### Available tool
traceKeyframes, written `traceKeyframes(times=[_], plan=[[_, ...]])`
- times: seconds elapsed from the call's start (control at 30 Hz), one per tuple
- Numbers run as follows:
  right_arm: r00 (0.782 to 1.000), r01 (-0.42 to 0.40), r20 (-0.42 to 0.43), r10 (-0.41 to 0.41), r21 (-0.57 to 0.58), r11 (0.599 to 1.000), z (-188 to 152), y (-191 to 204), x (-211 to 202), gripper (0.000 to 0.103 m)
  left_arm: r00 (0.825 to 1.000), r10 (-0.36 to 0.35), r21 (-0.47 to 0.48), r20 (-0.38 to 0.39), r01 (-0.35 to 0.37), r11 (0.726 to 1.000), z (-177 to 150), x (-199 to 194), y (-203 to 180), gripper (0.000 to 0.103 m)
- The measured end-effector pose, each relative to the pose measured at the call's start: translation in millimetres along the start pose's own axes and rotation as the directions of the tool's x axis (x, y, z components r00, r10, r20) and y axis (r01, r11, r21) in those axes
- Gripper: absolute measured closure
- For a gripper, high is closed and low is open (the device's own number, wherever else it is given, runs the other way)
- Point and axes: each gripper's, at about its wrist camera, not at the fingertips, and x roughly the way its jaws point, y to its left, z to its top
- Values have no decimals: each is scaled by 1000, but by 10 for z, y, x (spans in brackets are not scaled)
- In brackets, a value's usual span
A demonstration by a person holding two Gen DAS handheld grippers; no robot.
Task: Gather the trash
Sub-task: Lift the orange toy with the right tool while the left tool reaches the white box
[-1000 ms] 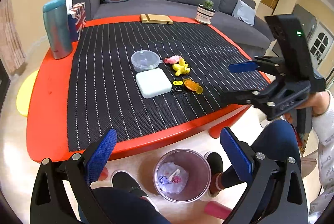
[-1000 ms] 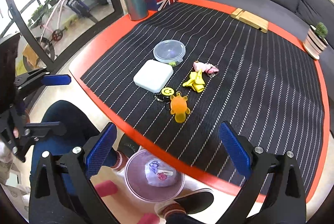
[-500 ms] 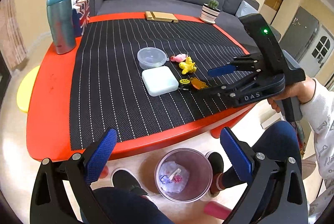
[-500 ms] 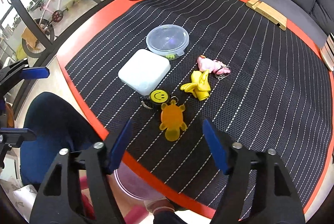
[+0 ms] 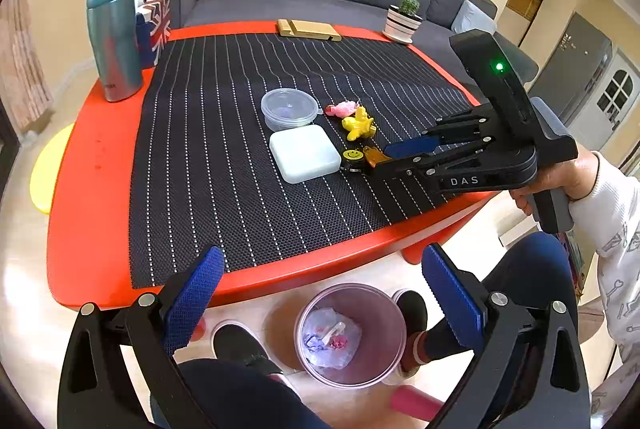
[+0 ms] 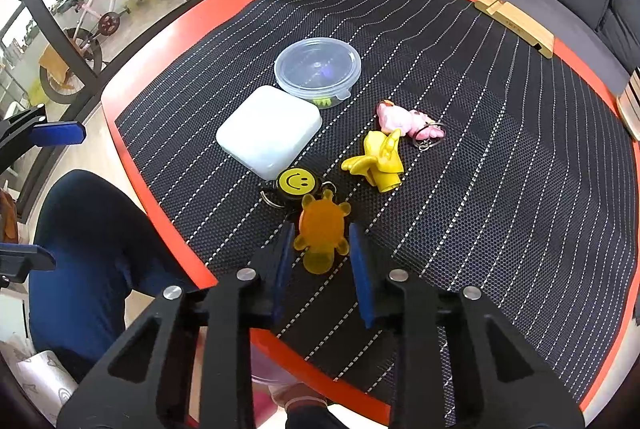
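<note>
Right gripper: jaws have just been closing around the orange translucent bear charm; blue pads flank it closely, contact not clear.
Since a second ago: this gripper came down over the table edge, and the jaws narrowed from wide.
Left gripper: wide apart, empty, unmoved above the bin.
Bin: round, translucent, on the floor, crumpled wrappers inside.
Neighbours: smiley badge touches the bear; glossy yellow figure, pink charm, smooth white case, clear lidded tub.
Mat: black mesh, white stripes, on the red table.

Lidded tub behind flat case — smiley badge just before it.
</note>
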Motion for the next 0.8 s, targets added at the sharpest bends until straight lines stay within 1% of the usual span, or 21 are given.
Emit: traceKeyframes(times=[0.27, 0.43, 0.6, 0.8], plan=[[999, 0, 36, -1, 34, 999, -37, -27, -101, 76, 1000, 3, 10, -1, -3, 1000, 42, 27, -20, 8], [996, -15, 85, 9, 73, 997, -74, -40, -269, 76, 1000, 7, 8, 3, -7, 1000, 130, 48, -32, 8], [991, -22, 135, 6, 115, 993, -132, -58, -468, 76, 1000, 20, 10, 0, -20, 1000, 275, 102, -55, 8], [987, -23, 160, 2, 133, 991, -212, -68, -602, 76, 999, 33, -1, -15, -33, 999, 481, 222, -61, 8]])
